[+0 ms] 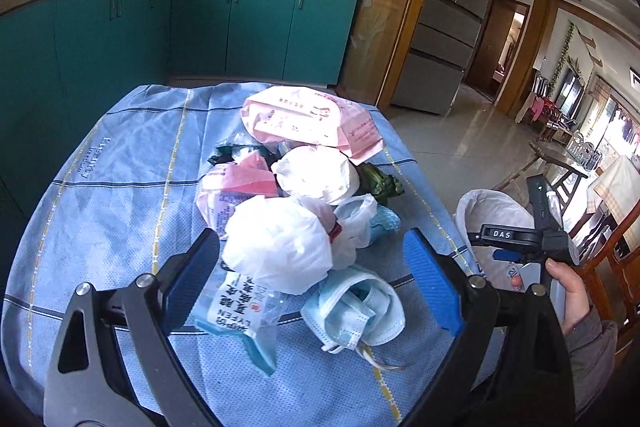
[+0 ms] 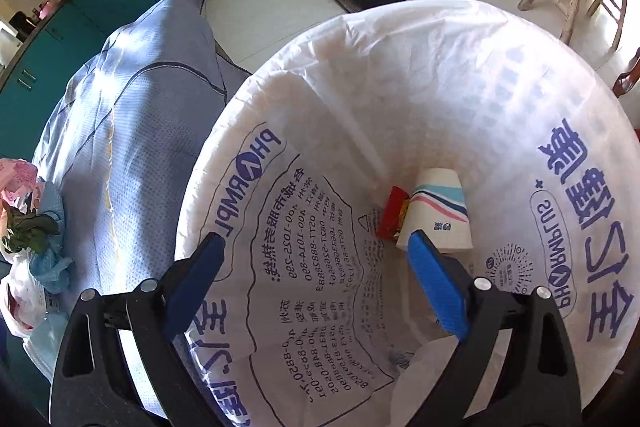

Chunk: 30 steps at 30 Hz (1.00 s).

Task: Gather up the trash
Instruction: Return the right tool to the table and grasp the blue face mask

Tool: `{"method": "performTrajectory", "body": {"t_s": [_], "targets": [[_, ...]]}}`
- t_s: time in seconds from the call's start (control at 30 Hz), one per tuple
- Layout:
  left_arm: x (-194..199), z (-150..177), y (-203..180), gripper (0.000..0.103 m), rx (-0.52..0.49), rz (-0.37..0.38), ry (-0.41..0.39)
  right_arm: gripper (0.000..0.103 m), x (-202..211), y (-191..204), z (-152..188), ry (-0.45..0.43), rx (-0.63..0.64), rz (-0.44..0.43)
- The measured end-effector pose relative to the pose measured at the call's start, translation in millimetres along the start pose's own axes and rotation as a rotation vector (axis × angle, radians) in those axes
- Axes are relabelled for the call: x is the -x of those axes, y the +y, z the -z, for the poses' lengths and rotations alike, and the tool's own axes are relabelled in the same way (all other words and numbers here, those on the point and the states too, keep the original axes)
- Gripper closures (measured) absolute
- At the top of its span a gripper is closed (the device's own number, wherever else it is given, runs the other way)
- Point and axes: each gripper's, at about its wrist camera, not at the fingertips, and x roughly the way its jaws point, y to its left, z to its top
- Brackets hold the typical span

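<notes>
At centre frame of the left wrist view we see the trash pile (image 1: 304,203) on the blue tablecloth (image 1: 120,187). The left gripper (image 1: 312,275) hangs spread wide, its blue pads flanking a crumpled white plastic bag (image 1: 276,247) without touching it. To do this step well, we judge the jaws should drop around the bag's bulk and close on it alone, leaving the face mask (image 1: 356,311) and the printed wrapper (image 1: 244,303) below for later.

In the right wrist view the right gripper (image 2: 316,283) is likewise spread and empty, over the mouth of the white collection bag (image 2: 520,99), which fills the frame's right. Inside it, lower right of centre, lie a paper cup (image 2: 440,207) and, touching it, a red wrapper (image 2: 392,211).
</notes>
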Motion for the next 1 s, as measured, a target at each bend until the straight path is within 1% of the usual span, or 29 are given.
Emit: {"method": "performTrajectory", "body": {"t_s": [0.1,0.13,0.2,0.23,0.27,0.3,0.33,0.37,0.4,0.43,0.47,0.5,0.53,0.57,0.63,0.7,0.73,0.87,0.93,0.97,1.0], "targets": [[2.1,2.3,10.2,0.009,0.011,-0.027,-0.008,0.011,20.9,-1.8,1.8,-0.084,-0.016,0.002],[1.1,3.5,14.3,0.009,0.019,-0.038,-0.005,0.011,32.8,-1.9,3.6,-0.138,-0.018,0.002],[-1.2,5.7,21.3,0.009,0.029,-0.053,0.005,0.011,47.7,2.8,5.0,-0.211,-0.006,-0.007],[-2.0,6.3,23.5,0.009,0.032,-0.061,0.008,0.011,59.8,7.2,7.2,-0.271,0.011,-0.023],[-2.7,7.3,25.6,0.009,0.034,-0.067,0.01,0.011,73.7,13.9,10.9,-0.341,0.039,-0.048],[-3.3,8.2,27.4,0.009,0.035,-0.07,0.013,0.011,82.4,20.2,14.0,-0.388,0.065,-0.073],[-3.9,9.2,28.9,0.009,0.033,-0.074,0.016,0.011,95.5,30.6,20.7,-0.451,0.12,-0.119],[-4.3,10.2,30.0,0.009,0.03,-0.079,0.019,0.011,104.8,43.2,28.2,-0.494,0.185,-0.159],[-4.2,10.4,33.3,0.009,0.026,-0.084,0.02,0.011,109.8,57.5,35.9,-0.516,0.255,-0.189],[-4.3,12.6,34.8,0.009,0.013,-0.095,0.022,0.011,111.0,68.5,41.2,-0.519,0.31,-0.216],[-4.4,13.5,35.8,0.009,0.004,-0.109,0.024,0.011,111.1,83.4,49.0,-0.507,0.387,-0.269],[-4.4,14.1,37.0,0.009,-0.002,-0.123,0.024,0.011,111.3,93.6,54.8,-0.494,0.436,-0.315],[-3.1,14.4,40.4,0.009,-0.003,-0.14,0.019,0.011,111.0,109.6,65.3,-0.467,0.517,-0.394],[-1.7,13.8,44.0,0.009,0.003,-0.146,0.015,0.011,110.0,123.1,74.7,-0.438,0.583,-0.451],[0.6,12.1,49.9,0.009,0.017,-0.155,0.012,0.011,106.3,148.3,94.1,-0.393,0.707,-0.499],[2.3,11.4,53.7,0.009,0.023,-0.168,0.008,0.011,96.4,173.2,114.9,-0.361,0.826,-0.471],[3.0,11.2,55.2,0.009,0.026,-0.174,0.007,0.011,89.2,182.8,120.5,-0.346,0.856,-0.449],[2.0,12.8,57.1,0.009,0.033,-0.172,0.016,0.011,67.7,201.6,132.7,-0.271,0.902,-0.389],[0.8,14.1,55.6,0.009,0.027,-0.171,0.021,0.011,60.4,206.6,134.8,-0.248,0.913,-0.374],[0.2,14.7,54.8,0.009,0.025,-0.17,0.024,0.015,57.8,208.7,135.9,-0.241,0.916,-0.37],[-0.3,15.0,53.9,0.009,0.022,-0.169,0.026,0.022,55.8,210.5,137.4,-0.234,0.923,-0.37]]}}
